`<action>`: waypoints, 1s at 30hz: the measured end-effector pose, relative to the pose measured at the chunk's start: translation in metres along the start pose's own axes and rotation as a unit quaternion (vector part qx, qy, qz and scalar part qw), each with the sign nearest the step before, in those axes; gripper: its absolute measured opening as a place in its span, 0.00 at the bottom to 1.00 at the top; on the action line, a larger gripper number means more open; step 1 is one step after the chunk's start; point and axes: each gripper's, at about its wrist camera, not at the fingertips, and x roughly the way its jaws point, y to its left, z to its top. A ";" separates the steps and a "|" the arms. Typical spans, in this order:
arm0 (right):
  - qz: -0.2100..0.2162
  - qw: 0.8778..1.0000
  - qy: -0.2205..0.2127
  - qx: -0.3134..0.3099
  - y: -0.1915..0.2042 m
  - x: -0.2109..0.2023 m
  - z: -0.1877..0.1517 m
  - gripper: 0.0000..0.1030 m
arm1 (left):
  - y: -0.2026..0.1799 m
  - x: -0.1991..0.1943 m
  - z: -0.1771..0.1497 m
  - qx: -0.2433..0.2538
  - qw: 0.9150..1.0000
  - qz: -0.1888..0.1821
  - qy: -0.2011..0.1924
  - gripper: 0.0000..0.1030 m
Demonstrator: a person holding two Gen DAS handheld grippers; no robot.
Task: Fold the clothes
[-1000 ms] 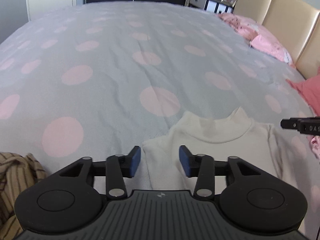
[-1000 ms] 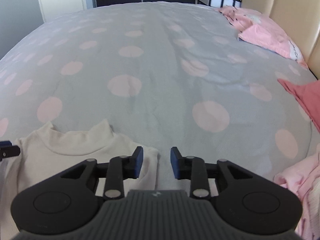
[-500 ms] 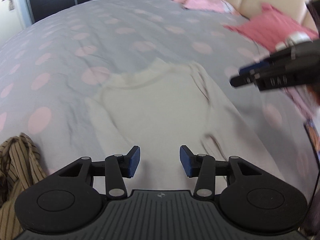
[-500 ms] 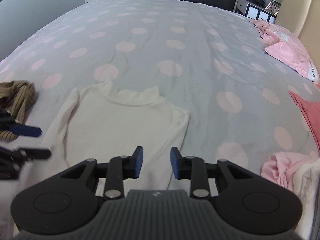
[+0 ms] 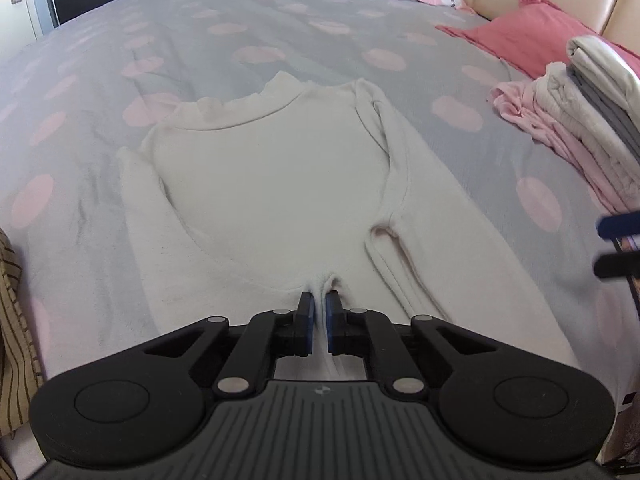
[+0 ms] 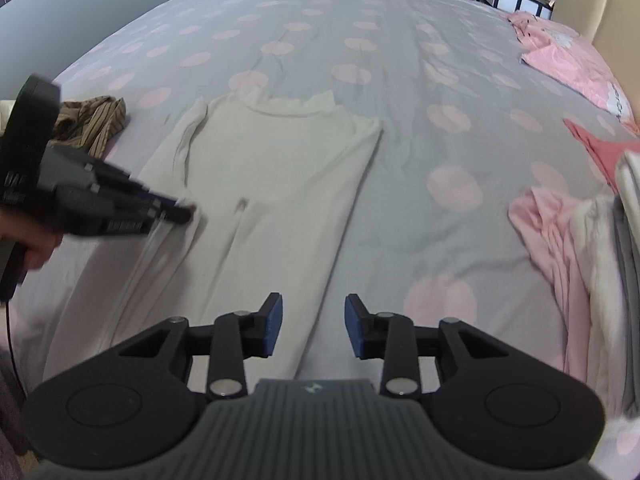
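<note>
Left wrist view: left hand-held gripper (image 5: 319,312) pinches the cream top (image 5: 272,168); folded pile (image 5: 580,120) lies rightward.

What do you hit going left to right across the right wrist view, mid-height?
left gripper, pinching the cream sweater's fabric → brown striped garment → cream turtleneck sweater → bare polka-dot bedspread → pink and white pile of clothes at the right edge.

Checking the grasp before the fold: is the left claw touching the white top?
Touching. The left wrist view shows the left claw, jaws just closed, pinching a ridge of the white top between its blue pads; the cloth bunches up there.
</note>
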 end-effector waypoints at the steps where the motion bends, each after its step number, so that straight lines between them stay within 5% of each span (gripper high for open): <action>1: 0.002 1.000 0.004 0.004 0.001 0.000 -0.006 0.37 | -0.001 0.004 -0.001 0.003 1.000 0.002 0.005 0.04; 6: 0.028 0.999 0.024 0.002 0.014 0.003 -0.038 0.37 | -0.008 0.003 -0.003 0.011 1.000 0.013 0.006 0.09; 9: 0.053 0.998 0.017 -0.022 0.027 0.000 -0.055 0.37 | -0.015 -0.016 -0.008 0.027 1.000 0.007 -0.007 0.24; 17: 0.136 0.991 -0.002 -0.013 0.063 -0.005 -0.084 0.36 | -0.034 -0.060 -0.046 0.042 0.999 -0.023 0.018 0.24; 25: 0.200 0.980 0.005 -0.004 0.112 -0.001 -0.114 0.36 | -0.048 -0.060 -0.088 0.003 0.997 -0.023 0.071 0.22; 30: 0.221 0.974 0.031 0.045 0.124 0.016 -0.124 0.36 | -0.051 -0.059 -0.096 -0.008 0.997 -0.036 0.064 0.22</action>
